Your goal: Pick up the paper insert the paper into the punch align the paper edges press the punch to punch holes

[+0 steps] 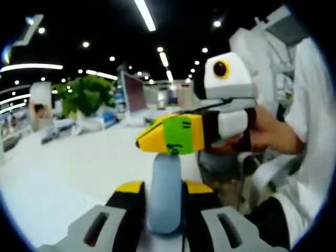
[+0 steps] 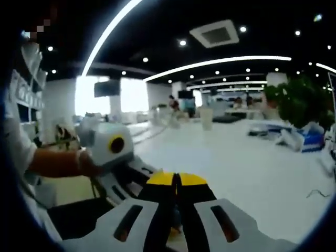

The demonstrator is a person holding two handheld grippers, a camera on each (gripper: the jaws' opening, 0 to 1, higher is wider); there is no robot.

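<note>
Two grippers meet over the white counter (image 1: 63,173) in the left gripper view. Your left gripper (image 1: 164,186) has its black, yellow-tipped fingers clenched on either side of a pale blue post (image 1: 165,194), a rounded upright piece that stands between them. I cannot tell whether it is part of the punch. Your right gripper (image 1: 168,135) reaches in from the right, held in your hand (image 1: 268,131). Its yellow tips, marked with a green patch, are pressed together and sit right at the top of the post. Whether they touch it or only hang just over it cannot be told.

In the right gripper view the right fingers rise from the bottom with their yellow tips closed flat against each other and nothing between them. The body of your left gripper lies just beside them on the left, gripped by your other hand (image 2: 86,163), with a white sleeve (image 2: 16,136) behind it.

Farther back on the counter, well apart from both grippers, a white planter (image 1: 89,124) holds a leafy green plant (image 1: 86,93). A dark monitor (image 1: 134,93) stands near it on the right. The right gripper view shows the same kind of foliage at its right edge, with a blue box (image 2: 311,140) below it — its contents are too blurred to make out.
</note>
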